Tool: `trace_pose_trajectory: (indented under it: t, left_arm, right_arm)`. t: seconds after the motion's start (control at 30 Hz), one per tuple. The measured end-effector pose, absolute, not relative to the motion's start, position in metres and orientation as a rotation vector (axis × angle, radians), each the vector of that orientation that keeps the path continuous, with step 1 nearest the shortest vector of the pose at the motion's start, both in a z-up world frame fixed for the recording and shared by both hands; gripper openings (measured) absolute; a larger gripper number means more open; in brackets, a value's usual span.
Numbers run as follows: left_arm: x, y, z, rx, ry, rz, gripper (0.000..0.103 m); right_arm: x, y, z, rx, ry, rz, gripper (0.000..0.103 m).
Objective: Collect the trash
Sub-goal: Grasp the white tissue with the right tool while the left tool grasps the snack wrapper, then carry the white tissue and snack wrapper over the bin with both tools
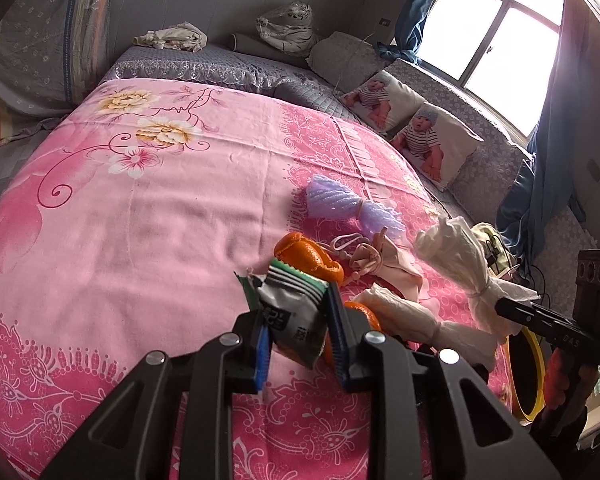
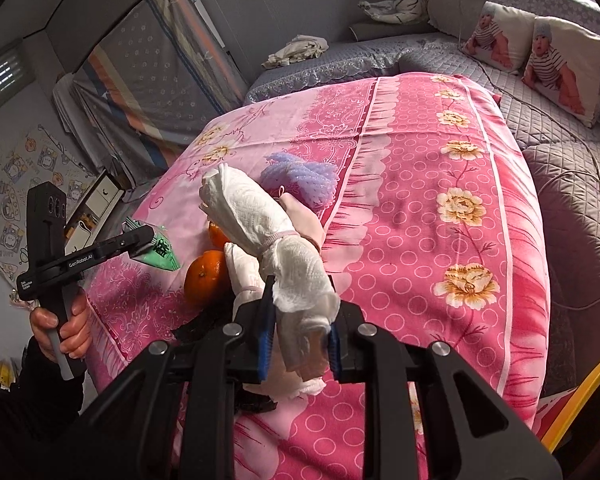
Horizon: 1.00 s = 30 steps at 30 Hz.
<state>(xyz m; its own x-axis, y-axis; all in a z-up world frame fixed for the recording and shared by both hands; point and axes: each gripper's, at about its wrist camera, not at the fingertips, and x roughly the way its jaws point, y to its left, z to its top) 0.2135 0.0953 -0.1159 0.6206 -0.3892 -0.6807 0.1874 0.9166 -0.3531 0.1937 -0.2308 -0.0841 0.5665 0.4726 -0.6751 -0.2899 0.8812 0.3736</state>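
Note:
My left gripper (image 1: 298, 312) is shut on a grey and green snack wrapper (image 1: 290, 308) and holds it above the pink bedspread (image 1: 140, 220); the wrapper also shows in the right wrist view (image 2: 160, 254). My right gripper (image 2: 302, 332) is shut on a tied white paper towel bundle (image 2: 268, 232), which also shows in the left wrist view (image 1: 460, 264). A second white paper bundle (image 1: 416, 316) lies on the bed. Oranges (image 2: 204, 276) and orange peel (image 1: 308, 256) lie beside it.
A purple mesh scrubber (image 1: 352, 204) and a pink cloth pouch (image 1: 384, 260) lie on the bed. A yellow-rimmed bin (image 1: 526, 376) stands at the bed's right edge. Baby-print pillows (image 1: 412, 124), a grey quilted sofa and a window are beyond.

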Motion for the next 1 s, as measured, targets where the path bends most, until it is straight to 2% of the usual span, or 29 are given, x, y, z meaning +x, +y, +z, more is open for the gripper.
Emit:
trace_pose_trajectory:
  t: [0.43, 1.0]
  left_arm:
    - [0.197, 0.074, -0.098, -0.218, 0.806, -0.358, 0.023]
    - [0.183, 0.009, -0.084, -0.147, 0.807, -0.471, 0.023]
  right_arm:
    - [0.178, -0.25, -0.08, 0.258, 0.833, 0.429, 0.02]
    - [0.163, -0.297, -0.087, 0.323, 0.812, 0.363, 0.02]
